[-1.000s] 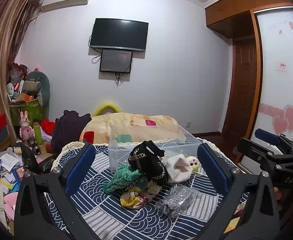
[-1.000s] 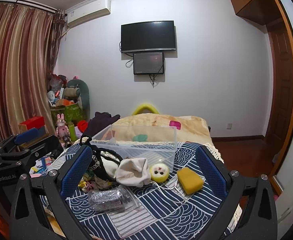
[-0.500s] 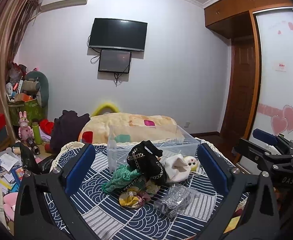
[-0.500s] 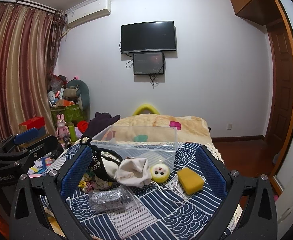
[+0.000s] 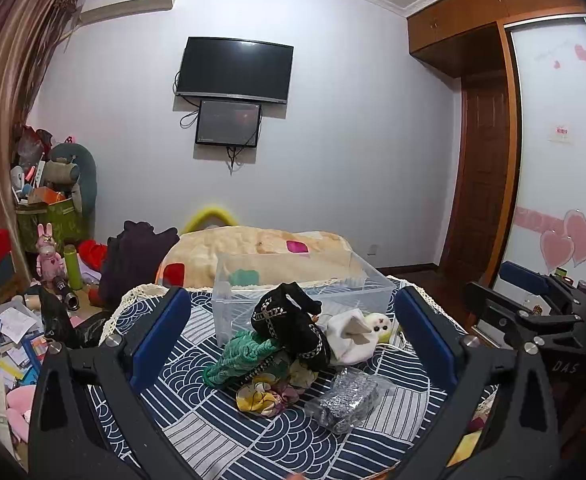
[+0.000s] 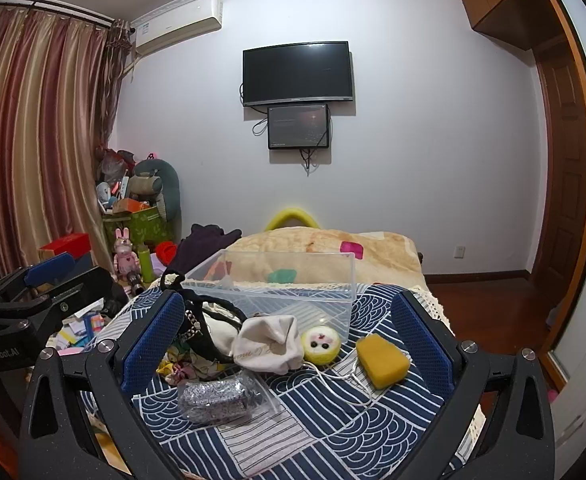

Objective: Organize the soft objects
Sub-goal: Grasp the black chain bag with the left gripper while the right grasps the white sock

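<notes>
A pile of soft things lies on a blue patterned cloth point(image 5: 229, 432) in front of an empty clear plastic bin point(image 5: 301, 284): a black studded piece point(image 5: 289, 324), green knit point(image 5: 241, 356), a floral scrunchie point(image 5: 265, 394), a white pouch point(image 6: 269, 342), a round yellow plush point(image 6: 321, 344), a yellow sponge point(image 6: 381, 362) and a bagged silver item point(image 6: 217, 398). My left gripper point(image 5: 293, 332) is open and empty, held above the pile's near side. My right gripper point(image 6: 289, 344) is open and empty, framing the pouch and plush.
Behind the bin is a bed with a beige blanket point(image 6: 325, 248). Clutter and toys fill the floor at left point(image 5: 21, 320). A wooden door and wardrobe stand at right point(image 5: 481, 200). A TV hangs on the far wall point(image 6: 297, 74).
Both views are almost unchanged; the left gripper has drifted very slightly. Nothing was taken hold of.
</notes>
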The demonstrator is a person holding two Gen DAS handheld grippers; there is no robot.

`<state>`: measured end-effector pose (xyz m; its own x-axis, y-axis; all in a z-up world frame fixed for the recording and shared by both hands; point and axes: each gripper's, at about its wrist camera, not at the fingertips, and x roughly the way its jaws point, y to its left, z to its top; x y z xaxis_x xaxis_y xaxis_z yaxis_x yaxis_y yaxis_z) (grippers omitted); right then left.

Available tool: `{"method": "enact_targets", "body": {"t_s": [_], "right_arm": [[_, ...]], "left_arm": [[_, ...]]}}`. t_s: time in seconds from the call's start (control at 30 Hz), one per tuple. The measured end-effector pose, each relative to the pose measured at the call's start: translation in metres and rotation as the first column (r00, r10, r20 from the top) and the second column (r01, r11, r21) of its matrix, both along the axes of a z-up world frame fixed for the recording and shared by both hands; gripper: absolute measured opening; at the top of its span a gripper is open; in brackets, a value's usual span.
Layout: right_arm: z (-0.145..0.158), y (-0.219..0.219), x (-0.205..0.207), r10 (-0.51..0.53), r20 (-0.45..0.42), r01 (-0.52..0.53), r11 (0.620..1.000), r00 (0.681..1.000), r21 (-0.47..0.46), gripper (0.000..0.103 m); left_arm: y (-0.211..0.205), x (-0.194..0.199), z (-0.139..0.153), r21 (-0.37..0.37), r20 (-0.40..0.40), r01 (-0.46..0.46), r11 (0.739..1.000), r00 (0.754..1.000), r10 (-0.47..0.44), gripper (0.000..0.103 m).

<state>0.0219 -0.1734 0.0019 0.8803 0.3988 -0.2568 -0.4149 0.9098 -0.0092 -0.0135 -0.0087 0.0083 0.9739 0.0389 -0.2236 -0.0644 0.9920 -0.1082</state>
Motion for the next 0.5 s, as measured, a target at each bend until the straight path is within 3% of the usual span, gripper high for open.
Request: {"method": "enact_targets", "body": {"t_s": [0.27, 0.4, 0.5], "right_arm": [[-0.011, 0.001, 0.007, -0.003, -0.006, 0.003, 1.000, 1.000, -0.022, 0.103], [-0.017, 0.001, 0.015, -0.012, -0.027, 0.011, 0.999, 1.000, -0.034, 0.101], [-0.022, 0.000, 0.025, -0.008, -0.069, 0.005, 0.999, 0.998, -0.036, 0.093]], "left_arm": [[-0.002, 0.012, -0.010, 0.019, -0.043, -0.004, 1.000, 0.999, 0.005, 0.102], [-0.005, 0.021, -0.017, 0.037, -0.065, -0.001, 0.999, 0.998, 0.004, 0.087], [-0.006, 0.032, -0.021, 0.036, -0.102, 0.019, 0.999, 0.995, -0.015, 0.083]]}}
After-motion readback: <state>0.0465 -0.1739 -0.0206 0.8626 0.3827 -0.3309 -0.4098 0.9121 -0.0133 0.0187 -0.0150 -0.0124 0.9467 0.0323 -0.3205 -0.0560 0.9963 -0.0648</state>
